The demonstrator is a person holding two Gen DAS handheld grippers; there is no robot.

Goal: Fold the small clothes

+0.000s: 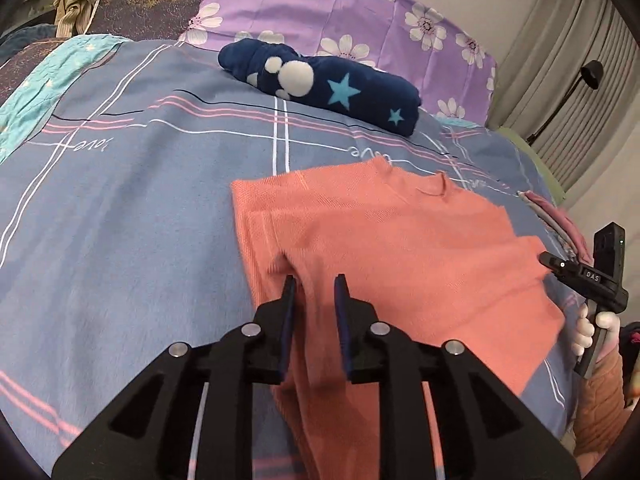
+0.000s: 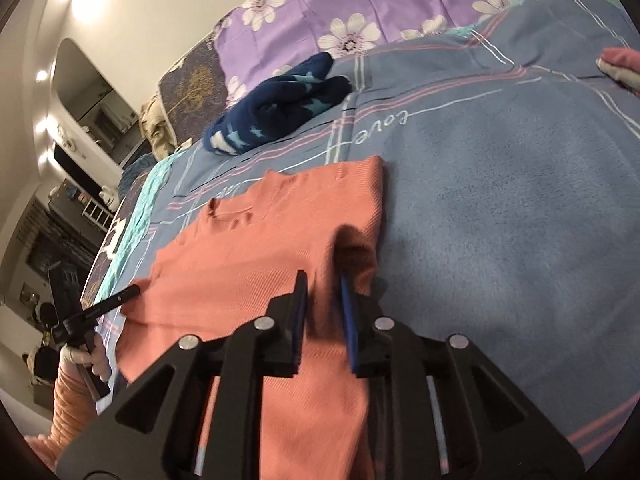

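A small orange knit sweater (image 1: pixel 400 240) lies on the blue bed cover (image 1: pixel 120 200), its collar toward the pillows. My left gripper (image 1: pixel 315 280) stands over its left side. The jaws are a little apart and a raised ridge of the knit sits loosely between them. My right gripper (image 2: pixel 323 276) is over the sweater (image 2: pixel 248 256) at its right edge, jaws likewise apart around a loose fold. Each gripper shows in the other's view: the right one (image 1: pixel 546 258) at the sweater's far edge, and the left one (image 2: pixel 134 291) in a white-gloved hand (image 2: pixel 88 360).
A folded navy garment with stars (image 1: pixel 340 88) lies behind the sweater, in front of a purple flowered pillow (image 1: pixel 340 8). A pink item (image 2: pixel 620 64) rests at the cover's right edge. Blue cover (image 2: pixel 500 220) stretches to the right of the sweater.
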